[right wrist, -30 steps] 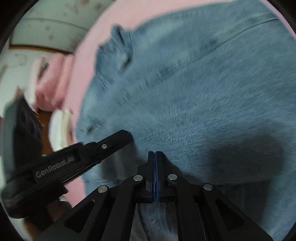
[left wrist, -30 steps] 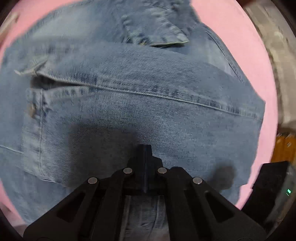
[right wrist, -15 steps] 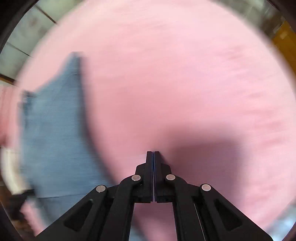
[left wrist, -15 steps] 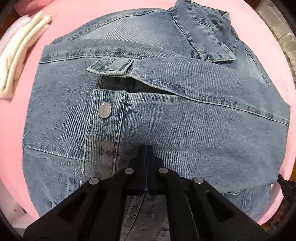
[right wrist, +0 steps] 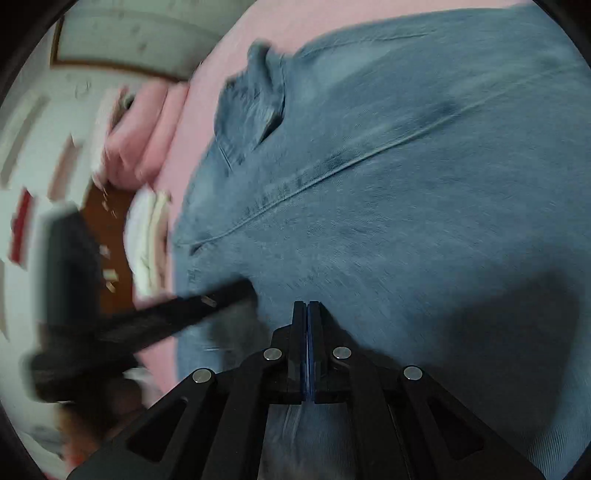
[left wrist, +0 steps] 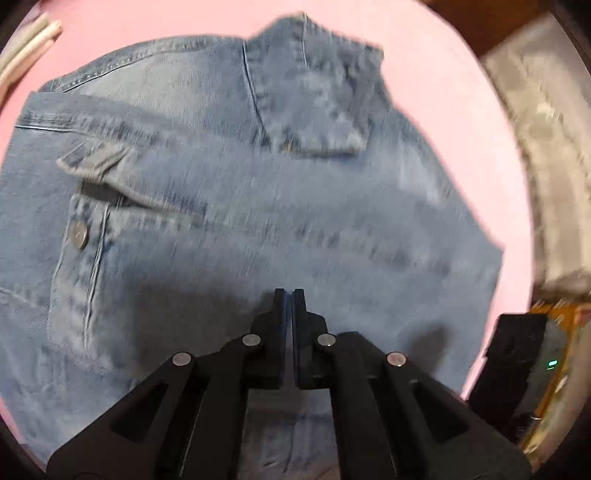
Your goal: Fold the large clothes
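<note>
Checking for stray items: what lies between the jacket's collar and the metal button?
Only denim: the folded sleeve crosses between collar and metal button, seen in the left wrist view.

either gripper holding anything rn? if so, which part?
Nothing held. Left gripper and right gripper are both shut with no fabric between their fingers, above the folded denim jacket on the pink surface.

Faded blue denim jacket (left wrist: 258,221); pink sheet (left wrist: 461,110); black tool (left wrist: 289,295).

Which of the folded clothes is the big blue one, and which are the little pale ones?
The blue one is the denim jacket, spread across the pink surface under both claws. The pale ones are the small white folded cloths stacked at its edge.
</note>
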Tool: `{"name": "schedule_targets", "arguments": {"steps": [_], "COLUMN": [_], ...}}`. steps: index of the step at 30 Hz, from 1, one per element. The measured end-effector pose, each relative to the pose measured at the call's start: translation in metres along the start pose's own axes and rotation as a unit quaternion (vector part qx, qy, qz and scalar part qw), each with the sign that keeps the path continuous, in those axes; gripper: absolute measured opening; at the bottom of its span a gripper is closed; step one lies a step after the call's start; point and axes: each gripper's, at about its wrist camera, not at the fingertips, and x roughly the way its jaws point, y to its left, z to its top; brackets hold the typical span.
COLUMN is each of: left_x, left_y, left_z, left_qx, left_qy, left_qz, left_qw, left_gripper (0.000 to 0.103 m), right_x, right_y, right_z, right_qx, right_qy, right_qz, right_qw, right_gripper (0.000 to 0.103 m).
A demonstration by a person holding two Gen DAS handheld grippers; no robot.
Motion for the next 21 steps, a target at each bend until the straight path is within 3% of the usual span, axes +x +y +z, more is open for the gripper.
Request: {"name": "schedule_targets", "arguments": {"steps": [1,4,6,9,13,15,18,21], "left_x": [0.001,-0.002,-0.013,-0.021,-0.037,-0.044,-0.045,-0.028], "left_y": [-0.001,0.021,0.044,0.068,0.083,0.067,0.034,0.008], "left_z": [0.01,0.014,0.023,0.021,0.015,0.014,0.019,0.031], "left_qx": [-0.004,-0.01,-0.025,-0.047,-0.037,-0.028,-0.016,-0.024], "left_qy": [-0.005,-0.015,-0.021,-0.026,-0.026,-0.026,-0.026,-0.001], "left_qz": [0.002,0.055,0.074,0.098,0.137,0.096,0.007,-0.024], "left_qw": [1.0,0.9983,0.9967,0.9938,0.9896,0.9947,0.9995,0.9994], "left_gripper": [0.0,0.0,0.0,0.0,0.0,0.0,0.0,0.0], "right_x": [-0.001,-0.025,-0.048,-0.092,-0.146,-0.151,-0.116,-0.055], "right_y": [0.0,-0.019,-0.047,-0.101,-0.118,-0.109,-0.068,-0.017], "right_z": [0.006,0.024,0.043,0.059,0.052,0.052,0.056,0.067], "right_qx": [-0.006,0.0,0.017,0.069,0.098,0.109,0.085,0.054], "right_qy": [-0.001,-0.013,-0.035,-0.068,-0.13,-0.136,-0.1,-0.053], "right_qz": [-0.002,-0.015,-0.073,-0.064,-0.155,-0.131,-0.029,0.034], "right_qw": [1.0,1.0,0.997,0.993,0.974,0.976,0.991,0.997], "right_gripper": [0.0,0.0,0.0,0.0,0.0,0.001,0.001,0.001]}}
